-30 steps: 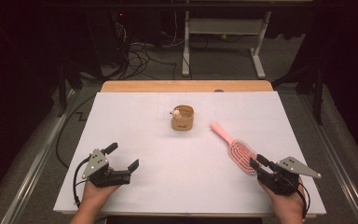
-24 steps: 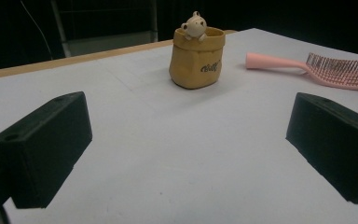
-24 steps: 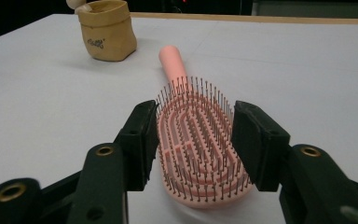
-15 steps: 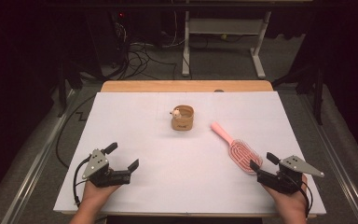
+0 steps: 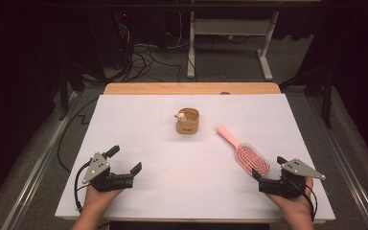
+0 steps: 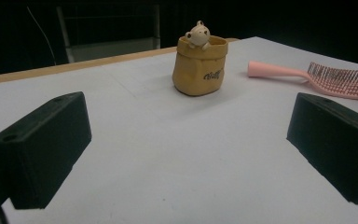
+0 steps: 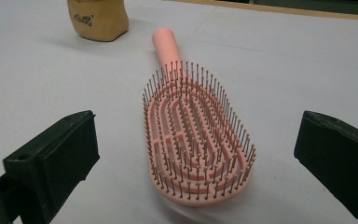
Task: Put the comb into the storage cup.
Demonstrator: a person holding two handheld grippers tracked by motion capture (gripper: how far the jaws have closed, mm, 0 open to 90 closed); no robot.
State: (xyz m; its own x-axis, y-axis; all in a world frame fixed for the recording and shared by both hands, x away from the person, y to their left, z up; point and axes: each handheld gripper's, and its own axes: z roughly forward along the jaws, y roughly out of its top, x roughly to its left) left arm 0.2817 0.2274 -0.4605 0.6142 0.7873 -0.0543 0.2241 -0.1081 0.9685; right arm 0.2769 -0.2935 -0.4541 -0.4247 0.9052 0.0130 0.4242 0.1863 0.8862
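Sitting bristles-up on the table (image 5: 139, 124), the pink hairbrush (image 5: 249, 155) lies just ahead of the right gripper (image 5: 268, 173), whose empty jaws have just been opening wide, so pinching those springy bristles could let it slip.

Dark room, cables (image 5: 143, 62) on floor (image 5: 230, 72)

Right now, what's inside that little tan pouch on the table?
A small cream animal figure peeks over the rim of the tan pouch. Only its head and paws show; the pouch wall hides its body and anything else inside.
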